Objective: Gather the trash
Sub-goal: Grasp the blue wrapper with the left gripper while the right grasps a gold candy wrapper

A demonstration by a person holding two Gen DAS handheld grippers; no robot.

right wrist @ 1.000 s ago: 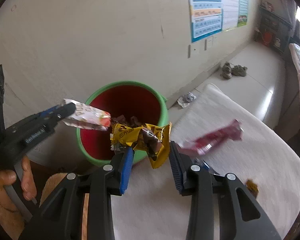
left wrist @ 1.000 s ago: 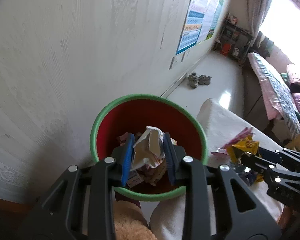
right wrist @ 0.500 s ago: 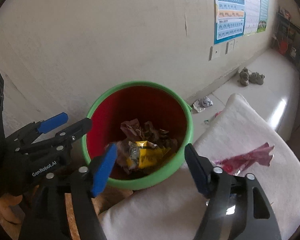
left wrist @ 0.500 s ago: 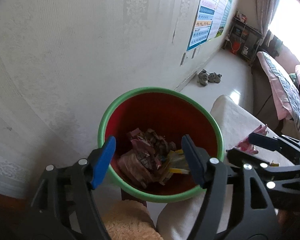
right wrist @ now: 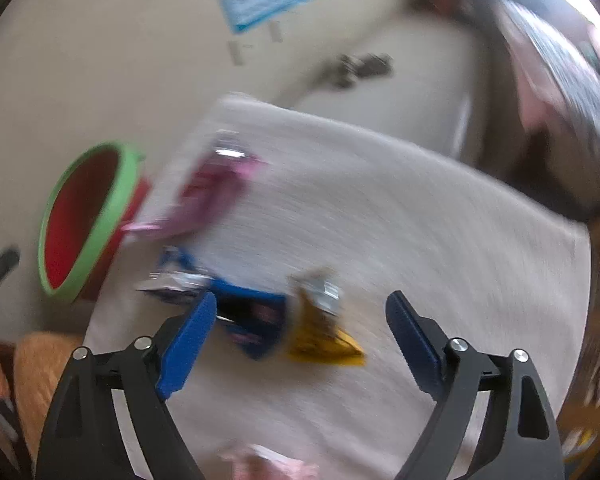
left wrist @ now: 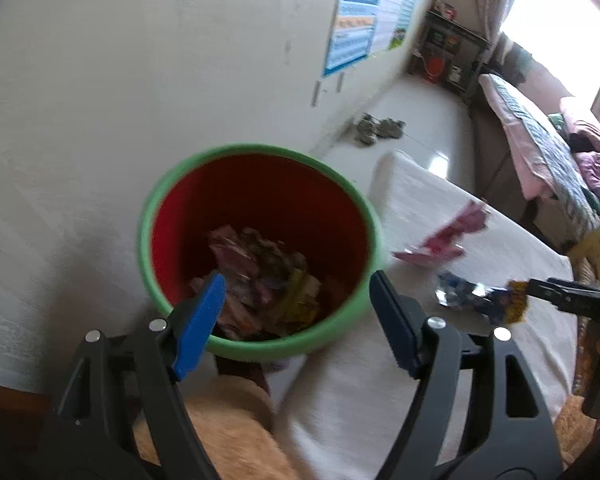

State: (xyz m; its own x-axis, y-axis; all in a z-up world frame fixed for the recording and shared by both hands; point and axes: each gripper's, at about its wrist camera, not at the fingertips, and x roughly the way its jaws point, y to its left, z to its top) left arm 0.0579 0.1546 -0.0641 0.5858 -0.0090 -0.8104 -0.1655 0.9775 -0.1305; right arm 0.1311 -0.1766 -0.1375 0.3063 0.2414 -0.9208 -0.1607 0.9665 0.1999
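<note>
Both jaws just opening, nothing between. Right gripper above blue wrapper, 12 o'clock; blurred approach risks grabbing cloth.

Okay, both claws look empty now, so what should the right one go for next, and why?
Probably lower the right claw onto the blue wrapper lying on the white cloth and close. Its jaws, just opened, stand wide with that wrapper between the tips, untouched; the bin is close by.
</note>
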